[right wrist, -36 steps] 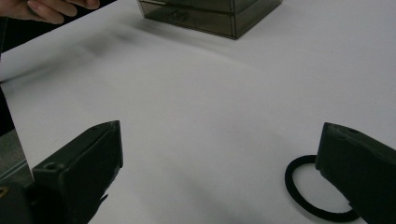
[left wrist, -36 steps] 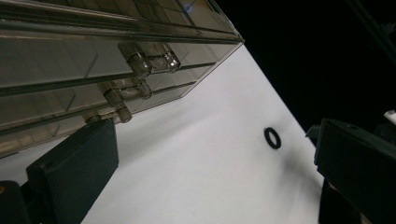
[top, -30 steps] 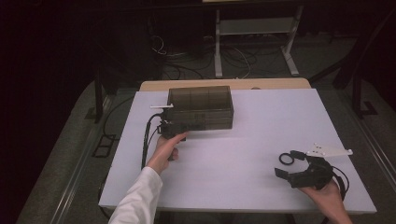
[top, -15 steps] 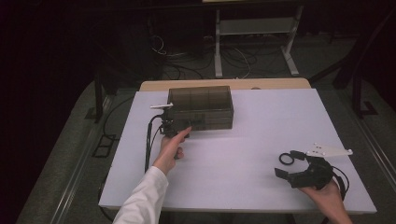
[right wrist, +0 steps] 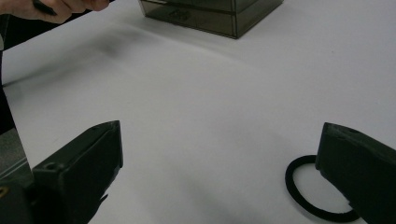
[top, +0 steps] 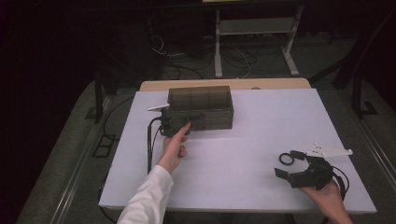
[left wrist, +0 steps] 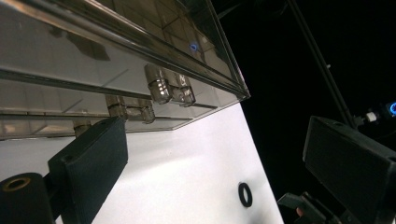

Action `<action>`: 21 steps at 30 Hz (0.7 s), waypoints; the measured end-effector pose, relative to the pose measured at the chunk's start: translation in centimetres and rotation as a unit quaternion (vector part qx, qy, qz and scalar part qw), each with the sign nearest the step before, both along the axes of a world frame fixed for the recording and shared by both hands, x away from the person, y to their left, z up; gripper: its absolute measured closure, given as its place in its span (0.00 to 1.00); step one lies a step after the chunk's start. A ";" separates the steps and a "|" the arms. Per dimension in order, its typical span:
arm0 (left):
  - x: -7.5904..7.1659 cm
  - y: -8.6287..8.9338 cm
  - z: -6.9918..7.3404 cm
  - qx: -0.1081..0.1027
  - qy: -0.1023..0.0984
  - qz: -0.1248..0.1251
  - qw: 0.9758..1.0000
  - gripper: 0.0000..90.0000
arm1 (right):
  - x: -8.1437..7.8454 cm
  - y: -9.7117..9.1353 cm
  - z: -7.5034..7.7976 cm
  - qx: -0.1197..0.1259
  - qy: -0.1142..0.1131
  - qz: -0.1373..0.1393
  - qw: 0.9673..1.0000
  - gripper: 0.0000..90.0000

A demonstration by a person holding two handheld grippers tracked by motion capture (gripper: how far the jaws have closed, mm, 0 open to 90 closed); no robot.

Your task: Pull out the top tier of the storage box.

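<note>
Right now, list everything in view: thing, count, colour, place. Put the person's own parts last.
table: one, white, centre of the high view.
storage box: one, smoky clear plastic with hinged lid, far-left part of the table.
ring: one, black, flat on the table near the right gripper.
shelf frame: one, white, on the floor beyond the table.
left gripper: one, black, jaws apart at the box's near-left corner.
right gripper: one, black, jaws open beside the ring.
sleeve: one, white, left forearm.

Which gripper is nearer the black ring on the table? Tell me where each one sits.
Right. The right gripper rests at the table's near right with the black ring just beside its open jaws. The left gripper is far across the table, at the smoky plastic box.
</note>
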State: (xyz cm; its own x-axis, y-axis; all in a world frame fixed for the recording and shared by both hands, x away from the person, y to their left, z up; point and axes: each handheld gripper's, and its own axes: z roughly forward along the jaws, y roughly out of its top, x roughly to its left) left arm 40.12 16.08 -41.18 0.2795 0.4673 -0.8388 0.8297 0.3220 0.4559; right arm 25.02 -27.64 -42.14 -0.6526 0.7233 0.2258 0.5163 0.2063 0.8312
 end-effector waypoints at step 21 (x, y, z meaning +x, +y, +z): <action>0.2 0.5 -0.8 -0.026 0.035 0.043 0.998 0.32 | 0.0 0.0 0.0 -0.001 0.001 0.001 1.000 0.00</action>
State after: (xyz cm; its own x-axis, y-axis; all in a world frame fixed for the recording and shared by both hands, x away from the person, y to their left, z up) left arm 40.36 16.57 -41.97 0.1800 0.4433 -0.8781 0.8268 0.4155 0.3792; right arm 25.02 -27.65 -42.15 -0.6533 0.7226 0.2259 0.5176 0.2086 0.8298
